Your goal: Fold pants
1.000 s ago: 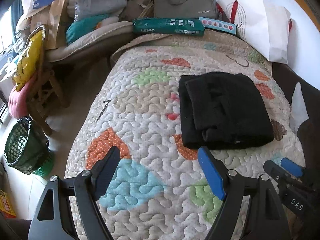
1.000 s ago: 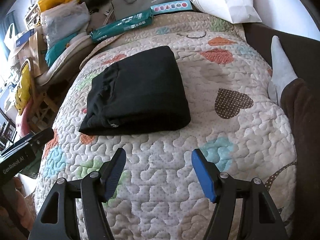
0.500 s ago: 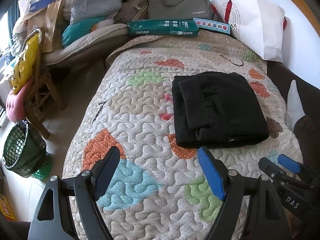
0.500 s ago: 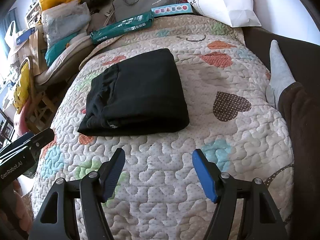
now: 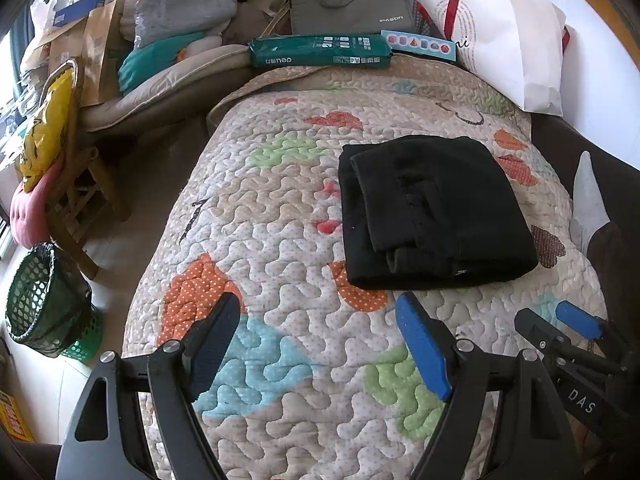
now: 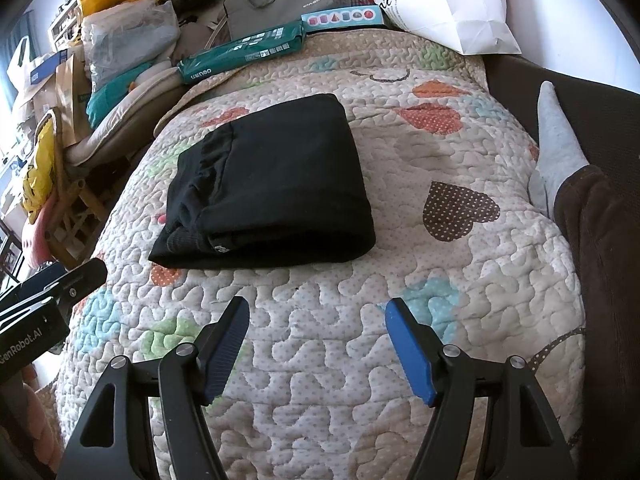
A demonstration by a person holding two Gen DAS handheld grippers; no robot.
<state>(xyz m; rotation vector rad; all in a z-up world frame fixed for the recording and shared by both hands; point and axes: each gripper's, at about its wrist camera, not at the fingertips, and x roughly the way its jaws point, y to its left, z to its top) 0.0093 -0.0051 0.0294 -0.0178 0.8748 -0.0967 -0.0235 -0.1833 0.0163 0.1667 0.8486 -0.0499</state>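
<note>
Black pants (image 5: 432, 212) lie folded into a compact rectangle on the quilted bedspread (image 5: 280, 208); they also show in the right wrist view (image 6: 276, 188). My left gripper (image 5: 318, 316) is open and empty, held above the quilt on the near side of the pants. My right gripper (image 6: 316, 320) is open and empty, also on the near side of the pants, apart from them. The right gripper shows at the lower right of the left wrist view (image 5: 560, 320).
A green package (image 5: 320, 52), a grey bag (image 5: 352, 4) and a white paper bag (image 5: 512, 40) stand at the bed's far end. A person's socked foot (image 6: 556, 140) lies at the right. A wooden chair (image 5: 80, 200) and mesh basket (image 5: 40, 300) stand left.
Both grippers have drawn back a little from the pants, which look slightly farther away. The pants have not moved. Both grippers stay open.
</note>
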